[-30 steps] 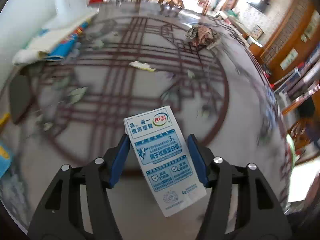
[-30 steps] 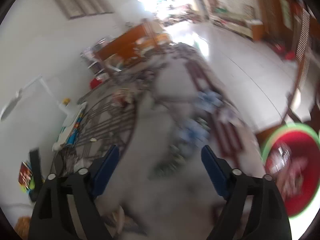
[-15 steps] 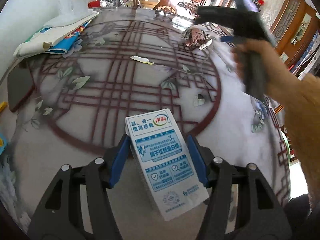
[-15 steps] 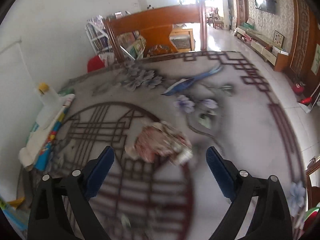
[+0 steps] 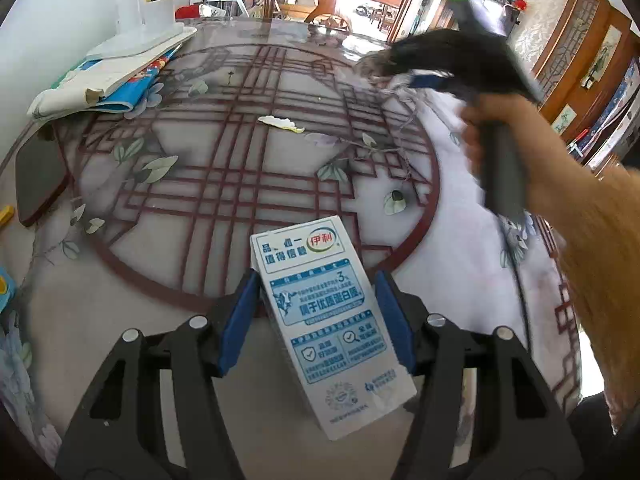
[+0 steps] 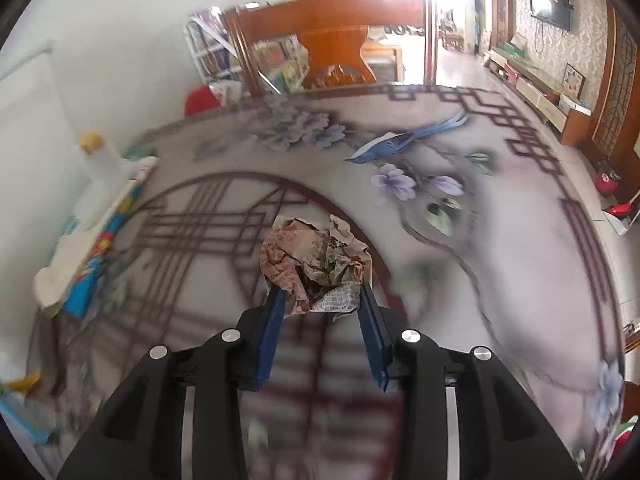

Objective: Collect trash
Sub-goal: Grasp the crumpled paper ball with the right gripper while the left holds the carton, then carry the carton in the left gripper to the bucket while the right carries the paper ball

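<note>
My left gripper (image 5: pixel 316 312) is shut on a white and blue milk carton (image 5: pixel 324 320) and holds it over the near part of the patterned table (image 5: pixel 120 292). My right gripper (image 6: pixel 320 300) has its blue jaws closed against a crumpled ball of printed paper (image 6: pixel 316 264) at the far right of the table. In the left wrist view the right gripper (image 5: pixel 404 76) shows blurred, with the hand behind it. A small torn paper scrap (image 5: pixel 280 123) lies on the middle of the table.
A stack of books and papers (image 5: pixel 116 76) with a white bottle with a yellow cap (image 5: pixel 136 12) sits at the far left by the wall. A dark flat slab (image 5: pixel 36 184) lies at the left edge. A wooden chair (image 6: pixel 336 40) stands beyond the table.
My right gripper swung from the floor side to the table, reached the crumpled paper ball and closed on it. My left gripper kept holding the carton nearly still.
</note>
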